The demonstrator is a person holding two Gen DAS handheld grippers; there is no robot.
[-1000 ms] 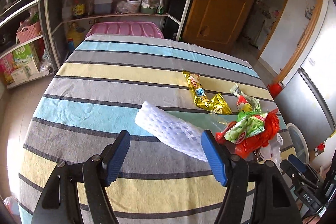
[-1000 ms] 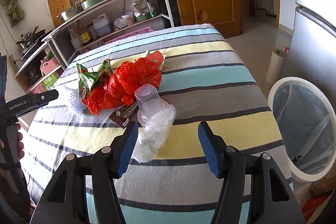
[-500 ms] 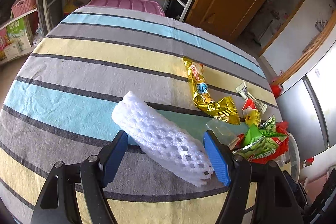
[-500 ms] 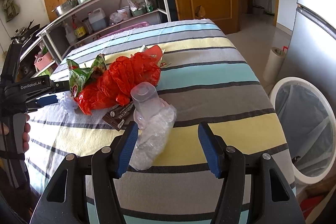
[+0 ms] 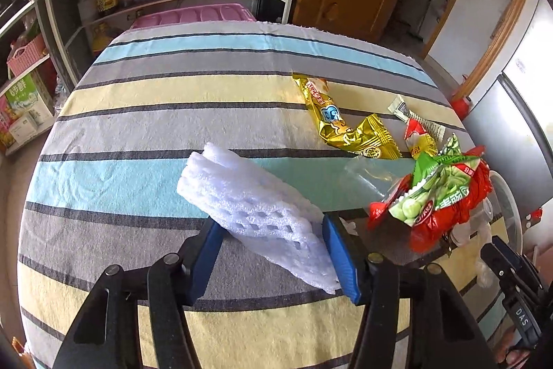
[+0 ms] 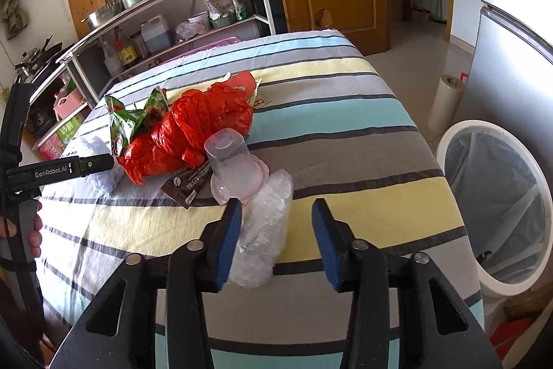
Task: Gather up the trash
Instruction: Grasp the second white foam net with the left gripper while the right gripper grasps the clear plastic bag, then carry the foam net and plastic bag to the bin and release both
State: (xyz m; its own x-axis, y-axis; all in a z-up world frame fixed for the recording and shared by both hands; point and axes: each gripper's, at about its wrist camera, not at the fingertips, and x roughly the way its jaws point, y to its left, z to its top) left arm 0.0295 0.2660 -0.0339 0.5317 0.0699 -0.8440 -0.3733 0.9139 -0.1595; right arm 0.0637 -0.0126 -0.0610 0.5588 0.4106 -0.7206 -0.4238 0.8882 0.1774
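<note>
Foam net point(image 5: 255, 213), white, perforated, flattened

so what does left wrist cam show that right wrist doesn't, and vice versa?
Left wrist only: the gold wrapper, and the left gripper with its fingers against the white foam net, jaws just closed in.

Right wrist only: the lined trash bin beside the table, the upturned clear cup, and the right gripper, whose jaws have just been closing, around crumpled clear plastic.

Both: the red bag, the green snack packet, striped tablecloth.
</note>
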